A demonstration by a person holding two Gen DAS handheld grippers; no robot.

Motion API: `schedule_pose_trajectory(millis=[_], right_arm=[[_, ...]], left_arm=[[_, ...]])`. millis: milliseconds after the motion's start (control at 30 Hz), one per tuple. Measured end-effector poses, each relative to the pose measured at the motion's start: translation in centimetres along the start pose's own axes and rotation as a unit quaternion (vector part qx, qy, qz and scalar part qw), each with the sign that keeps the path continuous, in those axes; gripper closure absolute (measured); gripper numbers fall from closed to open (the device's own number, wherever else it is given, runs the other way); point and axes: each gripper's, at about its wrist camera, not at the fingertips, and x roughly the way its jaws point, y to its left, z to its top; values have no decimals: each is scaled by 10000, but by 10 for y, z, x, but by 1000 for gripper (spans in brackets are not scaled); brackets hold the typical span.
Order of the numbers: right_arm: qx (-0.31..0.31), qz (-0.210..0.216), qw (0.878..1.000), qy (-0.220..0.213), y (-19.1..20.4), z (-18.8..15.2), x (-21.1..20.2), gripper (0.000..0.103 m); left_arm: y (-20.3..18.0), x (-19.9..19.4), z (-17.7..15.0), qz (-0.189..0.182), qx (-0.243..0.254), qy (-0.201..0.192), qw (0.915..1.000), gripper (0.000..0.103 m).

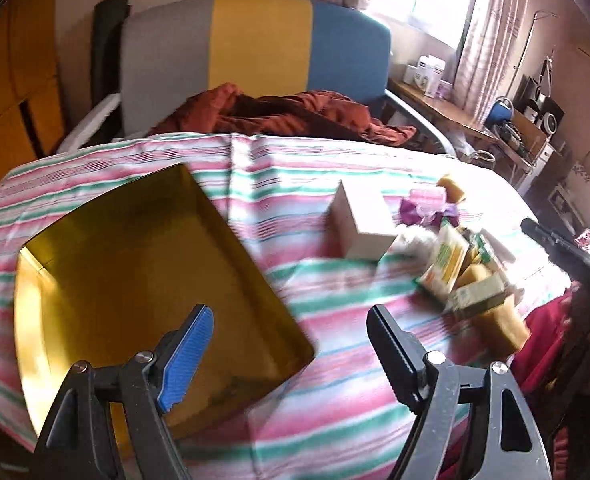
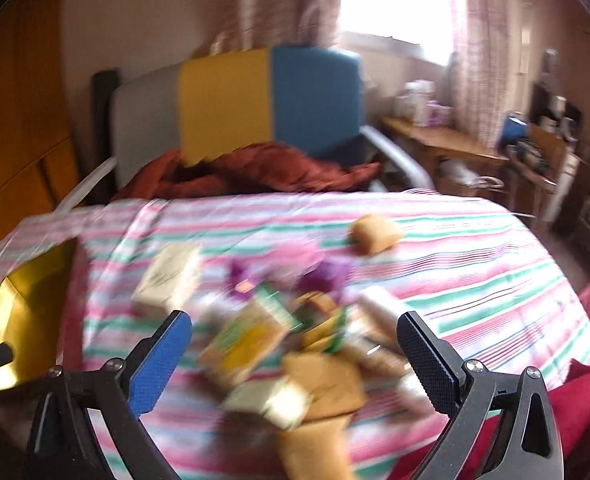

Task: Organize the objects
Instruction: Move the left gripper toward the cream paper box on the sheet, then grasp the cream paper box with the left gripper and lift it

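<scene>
Objects (image 2: 287,360) for sorting lie heaped on the striped cloth (image 1: 335,420), all outside the gold box (image 1: 135,280). Right gripper (image 2: 295,356) hovers over the heap, jaws spread wide, nothing pinched. Left gripper (image 1: 291,344) — jaws likewise spread and empty — hangs at the box's near corner. Box interior shows bare; white carton (image 1: 359,224) stands apart. Judgement: sorting not yet begun — everything remains.
</scene>
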Motion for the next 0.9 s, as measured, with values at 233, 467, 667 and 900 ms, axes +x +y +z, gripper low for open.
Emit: schedule_pose_trajectory(millis=[233,467,667,900], right_arm=[[1050,208,9941,188,-43,-9,24,0],[1612,548,9849,303,-58,-10,31,0],[1509,730,9850,404,-53,-11,36,0],[1389,787,9860,477,-48,-11,40,0]], left_arm=[[-37,47,39,-83,454,210,9987,22],[-76,108,69,-57,822,410,9958,16],[-90,142,87,-80,916,490,9946,14],[-93,182,93,43,886,851,9924,16]])
